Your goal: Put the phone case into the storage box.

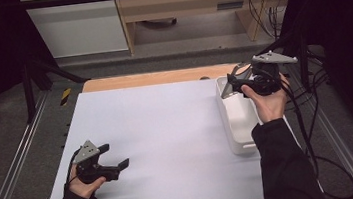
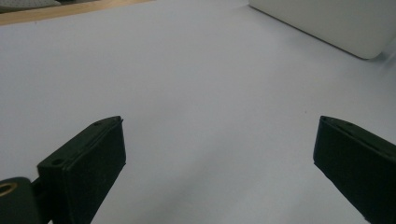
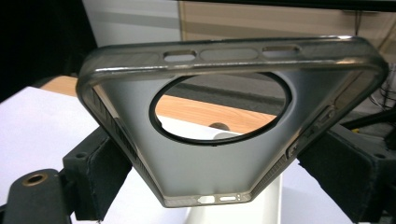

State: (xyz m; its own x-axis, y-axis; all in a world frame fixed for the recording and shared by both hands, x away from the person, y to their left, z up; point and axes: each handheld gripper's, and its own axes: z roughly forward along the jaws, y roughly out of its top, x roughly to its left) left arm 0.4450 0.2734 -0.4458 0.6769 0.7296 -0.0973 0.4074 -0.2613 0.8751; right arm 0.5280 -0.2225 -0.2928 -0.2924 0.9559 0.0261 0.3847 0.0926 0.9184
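Translucent grey plastic formed the phone case [image 3: 224, 154] with its large round camera cutout, and the right gripper [image 1: 235, 83] clamped it by its long edges between both black jaws, holding it in the air above the far end of the white rectangular plastic tray [image 1: 240, 122] at the right side of the white table surface [image 1: 168, 130]. The left gripper [image 1: 115, 156] rested low near the front left corner, jaws spread wide with nothing between them
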